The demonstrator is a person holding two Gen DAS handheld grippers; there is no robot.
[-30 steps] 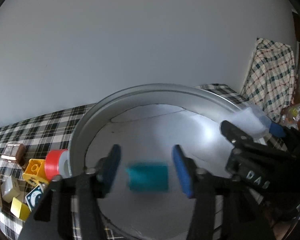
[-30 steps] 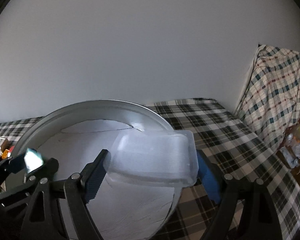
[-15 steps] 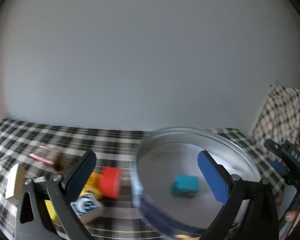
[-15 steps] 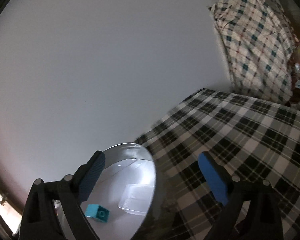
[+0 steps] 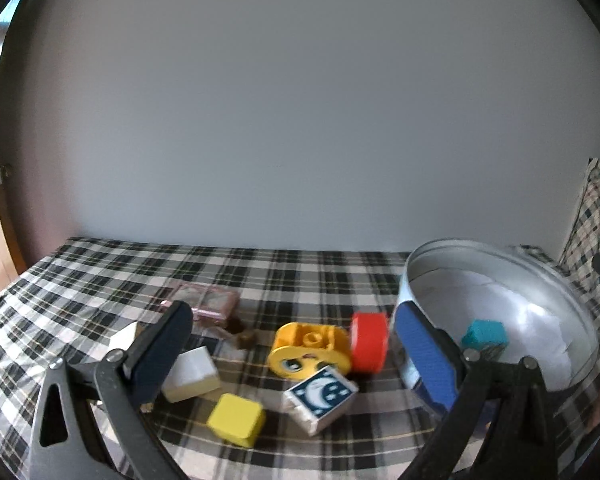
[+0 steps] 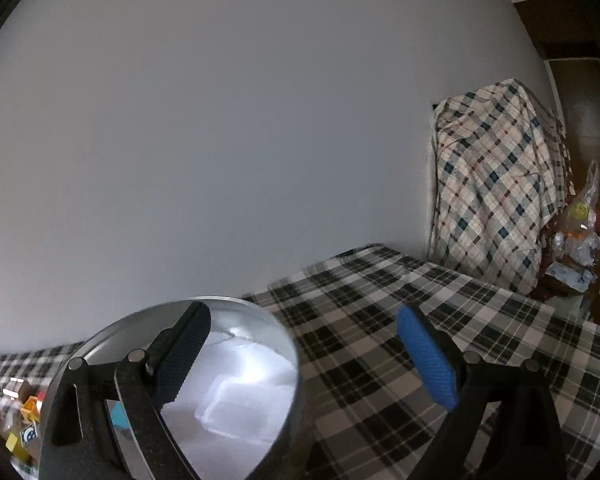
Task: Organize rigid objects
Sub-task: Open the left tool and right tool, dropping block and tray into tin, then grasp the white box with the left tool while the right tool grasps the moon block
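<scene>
In the left wrist view my left gripper [image 5: 296, 356] stands wide open with nothing in it, above loose toys on the checked cloth: a yellow face block [image 5: 306, 350], a red cylinder [image 5: 367, 342], a moon-print cube [image 5: 320, 398], a yellow cube [image 5: 237, 419] and a white-and-cream block [image 5: 190, 376]. At the right a metal basin [image 5: 556, 292] holds a teal brick [image 5: 483, 334]. In the right wrist view my right gripper [image 6: 304, 360] is open and empty, over the basin [image 6: 148, 316], where a clear plastic box [image 6: 236, 410] lies.
A pink flat case [image 5: 210, 300] lies behind the toys. The checked cloth [image 6: 420, 320] runs to the right of the basin. A cloth-draped piece of furniture [image 6: 496, 192] and plastic bags [image 6: 576, 232] stand at the far right. A plain wall is behind.
My left gripper let go of the teal brick into the basin, opened wide and swung left over the loose toys. My right gripper released the clear plastic box into the basin and drew back.
</scene>
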